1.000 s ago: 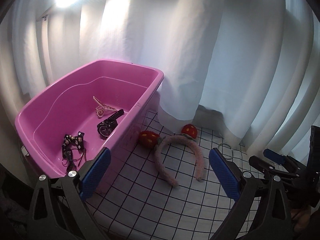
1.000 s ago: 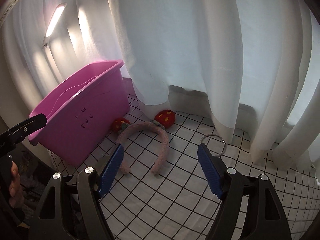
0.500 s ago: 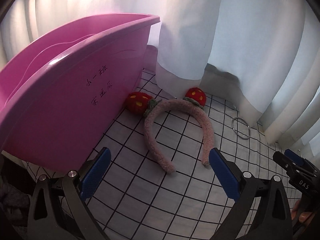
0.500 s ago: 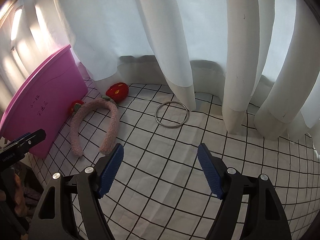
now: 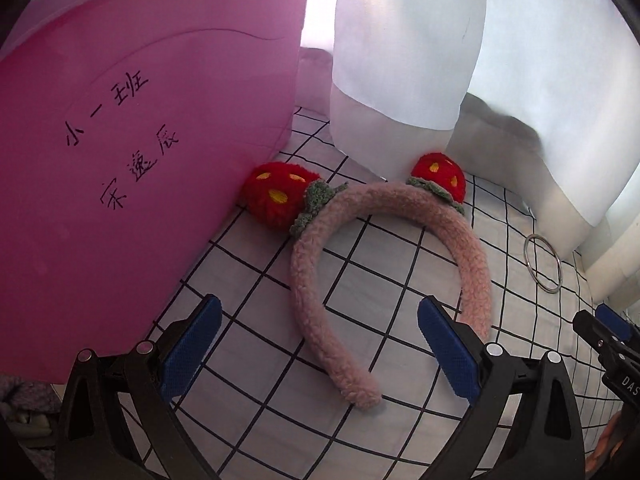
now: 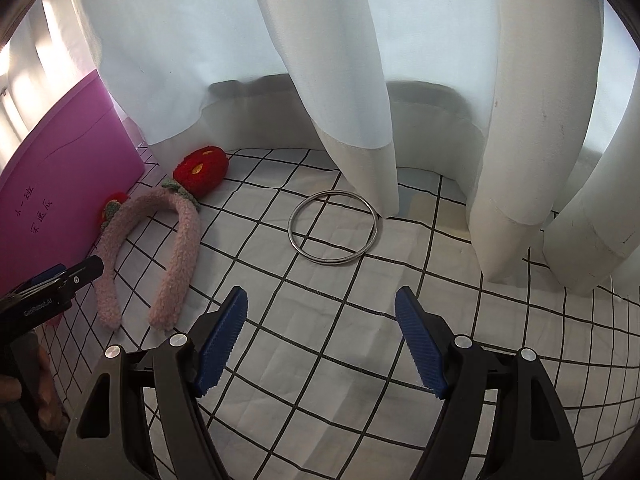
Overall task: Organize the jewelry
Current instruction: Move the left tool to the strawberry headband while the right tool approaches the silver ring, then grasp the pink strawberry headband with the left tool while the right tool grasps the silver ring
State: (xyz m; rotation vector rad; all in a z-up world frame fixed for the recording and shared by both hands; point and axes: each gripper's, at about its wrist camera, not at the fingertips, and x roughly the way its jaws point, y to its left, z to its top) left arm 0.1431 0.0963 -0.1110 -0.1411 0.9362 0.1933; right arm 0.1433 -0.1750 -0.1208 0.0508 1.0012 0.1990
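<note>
A fuzzy pink headband [image 5: 384,248] with two red strawberry pompoms lies on the checked cloth beside the pink bin [image 5: 132,152]; it also shows in the right wrist view [image 6: 176,248]. My left gripper [image 5: 320,352] is open and empty, low over the headband's near ends. A silver ring bangle [image 6: 333,229] lies flat near the curtain hem; it also shows in the left wrist view [image 5: 543,263]. My right gripper [image 6: 320,344] is open and empty, a short way in front of the bangle. The bin's inside is hidden.
White curtains [image 6: 360,60] hang down to the cloth right behind the bangle and headband. The checked cloth [image 6: 340,380] covers the surface. The bin wall bears handwritten black characters [image 5: 116,140]. Each gripper shows at the edge of the other's view.
My left gripper has dropped from above the bin down to the headband, so the bin's contents are out of sight. My right gripper has swung right and closer to the bangle.
</note>
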